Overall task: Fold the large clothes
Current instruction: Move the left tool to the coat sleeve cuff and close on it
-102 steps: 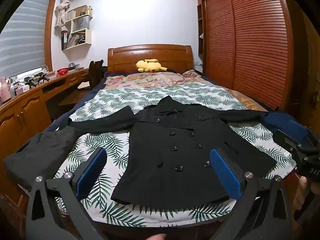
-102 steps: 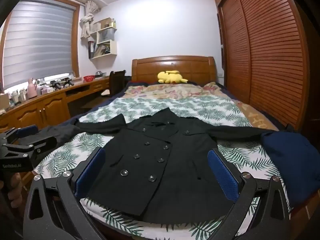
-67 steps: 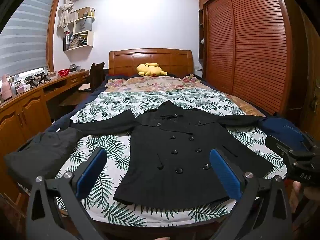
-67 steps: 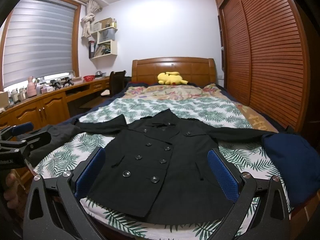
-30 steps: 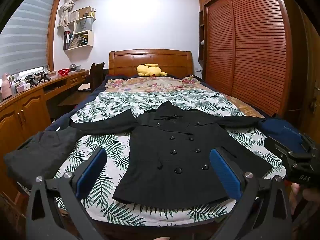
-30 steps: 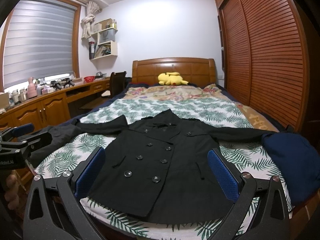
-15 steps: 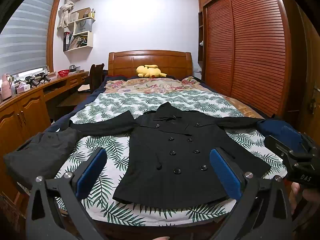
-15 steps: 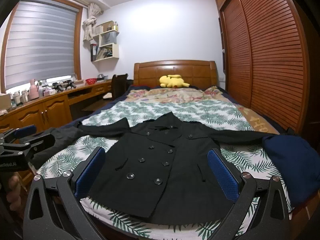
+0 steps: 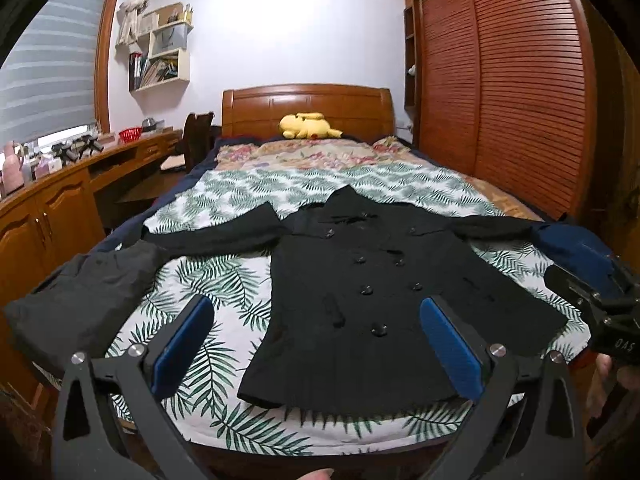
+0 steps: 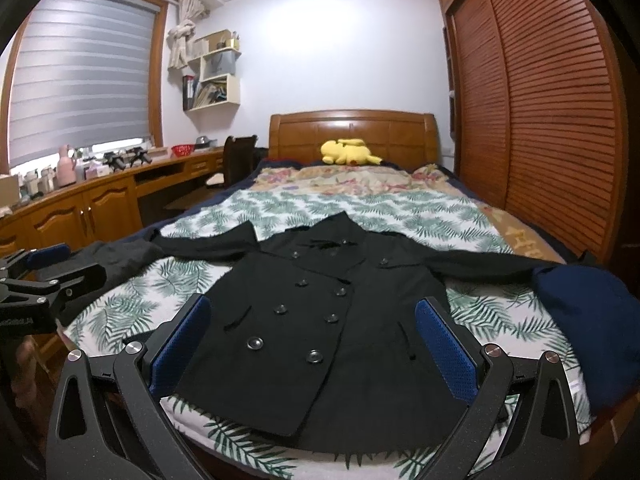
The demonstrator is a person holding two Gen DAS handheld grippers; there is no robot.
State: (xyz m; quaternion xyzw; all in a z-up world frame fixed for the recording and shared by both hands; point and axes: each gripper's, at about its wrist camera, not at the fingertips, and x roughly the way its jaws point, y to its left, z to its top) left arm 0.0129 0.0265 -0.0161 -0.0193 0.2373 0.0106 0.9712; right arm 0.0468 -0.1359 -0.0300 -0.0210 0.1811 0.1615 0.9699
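I'm standing in a home bedroom: a wooden headboard (image 10: 352, 130) is backing the bed (image 10: 360, 208), a louvred wardrobe (image 10: 540, 112) is lining one side, a desk (image 10: 100, 196) is running under the window blind (image 10: 80, 80)

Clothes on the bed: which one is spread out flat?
The black coat in the middle, sleeves stretched out, buttons showing. The grey garment and blue one sit bunched at the edges.

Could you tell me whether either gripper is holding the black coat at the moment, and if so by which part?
Nothing is held. The left gripper and the right gripper are both open, short of the black coat, which lies spread flat on the bed.
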